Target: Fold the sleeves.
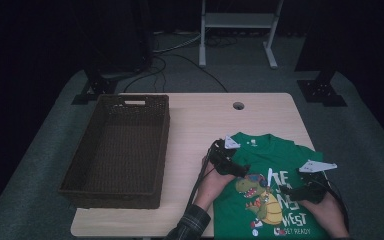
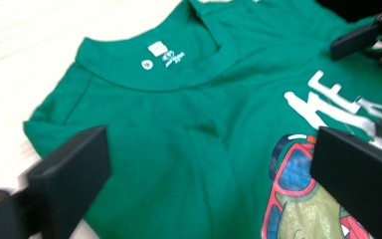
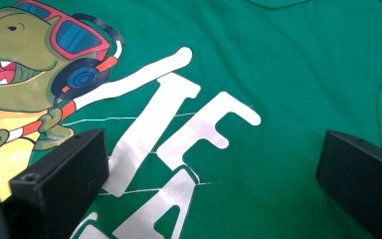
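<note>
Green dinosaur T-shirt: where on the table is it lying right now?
In the high view the green dinosaur T-shirt lies flat at the table's near right corner, right of the brown wicker basket, with both grippers over its print.

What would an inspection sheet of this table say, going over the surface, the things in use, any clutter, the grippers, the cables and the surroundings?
Surface: pale wooden table with a round hole near its far edge.
Job's things: green T-shirt with a dinosaur print lies flat, print up, at the near right; collar label visible inside the neck.
Clutter: empty brown wicker basket on the left of the table.
Grippers: left gripper open over the shirt, nothing between its jaws; right gripper open over the white lettering.
Cables: a black cable trails from the left gripper; more cables lie on the floor behind the table.
Surroundings: grey carpet, white frame legs, dark stands at the back.
</note>
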Demonstrator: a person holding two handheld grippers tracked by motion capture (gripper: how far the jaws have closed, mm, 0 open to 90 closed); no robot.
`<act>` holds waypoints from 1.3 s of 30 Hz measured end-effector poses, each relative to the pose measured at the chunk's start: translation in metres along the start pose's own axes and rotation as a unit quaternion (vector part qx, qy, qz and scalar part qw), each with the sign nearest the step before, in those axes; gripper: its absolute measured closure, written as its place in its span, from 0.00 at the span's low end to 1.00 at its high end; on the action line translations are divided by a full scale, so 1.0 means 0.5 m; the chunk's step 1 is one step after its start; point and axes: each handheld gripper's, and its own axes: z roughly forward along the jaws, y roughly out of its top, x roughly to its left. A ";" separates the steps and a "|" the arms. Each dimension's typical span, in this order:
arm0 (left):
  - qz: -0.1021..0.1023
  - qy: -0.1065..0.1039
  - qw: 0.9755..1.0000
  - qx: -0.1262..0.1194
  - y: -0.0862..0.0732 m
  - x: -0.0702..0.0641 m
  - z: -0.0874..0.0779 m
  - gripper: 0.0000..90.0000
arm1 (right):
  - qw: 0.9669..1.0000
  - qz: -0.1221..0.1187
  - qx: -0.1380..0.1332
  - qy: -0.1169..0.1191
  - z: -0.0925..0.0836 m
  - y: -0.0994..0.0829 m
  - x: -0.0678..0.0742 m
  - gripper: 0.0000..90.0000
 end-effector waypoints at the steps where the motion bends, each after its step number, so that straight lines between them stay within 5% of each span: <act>1: 0.002 0.001 1.000 0.000 -0.002 -0.005 0.002 0.01 | 1.000 0.000 0.000 0.000 0.000 0.000 0.000 0.00; 15: 0.043 0.004 0.998 0.037 -0.024 -0.063 0.050 0.00 | 1.000 0.000 0.000 0.000 0.000 0.000 0.000 0.00; 23: 0.067 0.028 0.995 0.068 -0.032 -0.071 0.060 0.00 | 1.000 0.000 0.000 -0.001 0.000 0.000 0.001 0.00; 39: 0.064 0.028 0.995 0.067 -0.049 -0.048 0.032 0.00 | 1.000 0.005 0.007 -0.005 0.010 0.013 0.028 0.00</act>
